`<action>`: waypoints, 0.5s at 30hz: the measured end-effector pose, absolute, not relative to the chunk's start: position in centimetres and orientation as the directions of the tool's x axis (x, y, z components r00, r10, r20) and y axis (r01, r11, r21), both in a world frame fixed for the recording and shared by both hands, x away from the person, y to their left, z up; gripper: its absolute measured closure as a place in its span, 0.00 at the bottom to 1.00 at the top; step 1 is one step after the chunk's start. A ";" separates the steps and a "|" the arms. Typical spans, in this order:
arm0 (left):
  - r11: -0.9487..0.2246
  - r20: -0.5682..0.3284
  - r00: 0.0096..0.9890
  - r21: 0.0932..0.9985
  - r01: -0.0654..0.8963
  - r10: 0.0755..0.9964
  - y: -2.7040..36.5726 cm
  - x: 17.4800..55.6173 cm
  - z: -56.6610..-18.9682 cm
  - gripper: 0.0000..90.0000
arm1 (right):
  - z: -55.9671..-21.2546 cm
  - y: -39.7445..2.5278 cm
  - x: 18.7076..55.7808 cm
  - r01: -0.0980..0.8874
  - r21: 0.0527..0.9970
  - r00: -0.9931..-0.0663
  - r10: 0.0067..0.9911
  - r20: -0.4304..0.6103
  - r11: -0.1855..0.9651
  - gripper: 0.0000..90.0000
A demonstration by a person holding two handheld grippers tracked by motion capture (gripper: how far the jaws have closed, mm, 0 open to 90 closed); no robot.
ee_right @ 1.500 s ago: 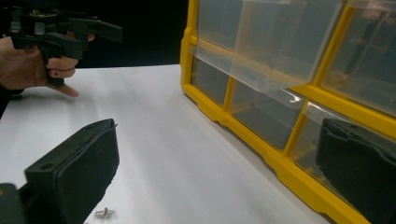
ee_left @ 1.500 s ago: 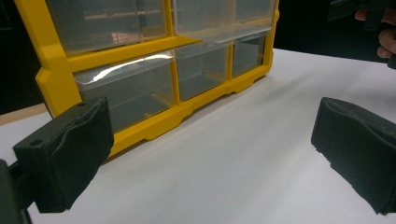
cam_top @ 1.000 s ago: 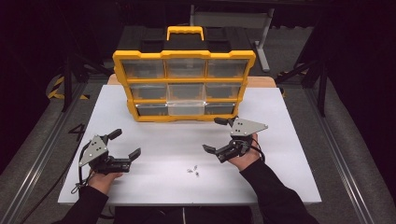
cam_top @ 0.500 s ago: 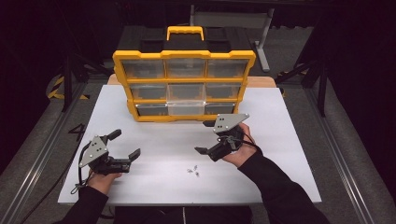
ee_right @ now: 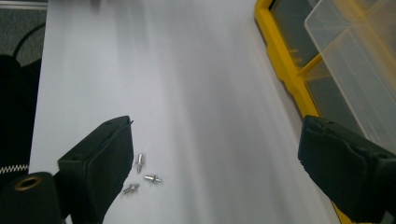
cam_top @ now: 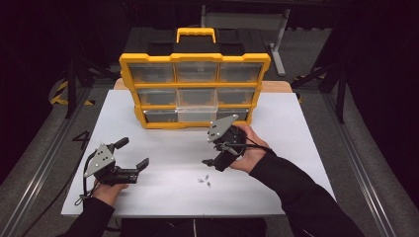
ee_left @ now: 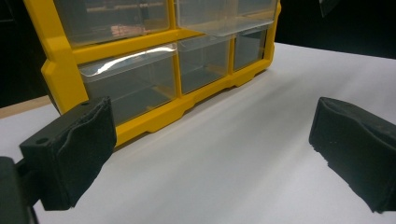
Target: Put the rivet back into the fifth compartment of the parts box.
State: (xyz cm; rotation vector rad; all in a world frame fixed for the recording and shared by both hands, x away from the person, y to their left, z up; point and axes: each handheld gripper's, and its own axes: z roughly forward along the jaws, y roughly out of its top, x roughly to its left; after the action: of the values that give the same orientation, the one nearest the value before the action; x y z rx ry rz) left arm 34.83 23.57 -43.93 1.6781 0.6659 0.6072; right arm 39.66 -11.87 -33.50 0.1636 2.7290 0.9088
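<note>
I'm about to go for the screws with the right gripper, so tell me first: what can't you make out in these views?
- Screws: too small in the high view to tell their type; in the right gripper view the left jaw crowds them.
- Organizer drawers: contents unclear, glare and blur in the left gripper view.
- Right gripper: the hand hides part of it in the high view.
- Organizer's top: cut off in both gripper views.
</note>
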 end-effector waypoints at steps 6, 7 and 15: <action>-0.165 0.037 0.703 0.980 0.115 0.710 23.5 34.8 -44.0 0.02 | -33.6 -10.6 39.8 0.022 0.501 -0.969 0.141 -0.201 0.865 0.12; -0.166 0.038 0.702 0.979 0.115 0.711 23.6 34.7 -44.0 0.02 | -33.5 -10.4 39.8 0.018 0.489 -0.971 0.133 -0.201 0.872 0.13; -0.168 0.037 0.705 0.979 0.118 0.709 23.5 34.7 -44.0 0.02 | -33.6 -9.3 39.9 0.059 0.363 -0.982 0.120 -0.148 0.930 0.13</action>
State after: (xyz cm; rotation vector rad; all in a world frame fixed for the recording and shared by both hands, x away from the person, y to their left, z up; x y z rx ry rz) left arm 34.74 23.54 -44.05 1.6851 0.6711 0.5986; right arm 39.94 -9.33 -33.58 0.1365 2.9202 0.5414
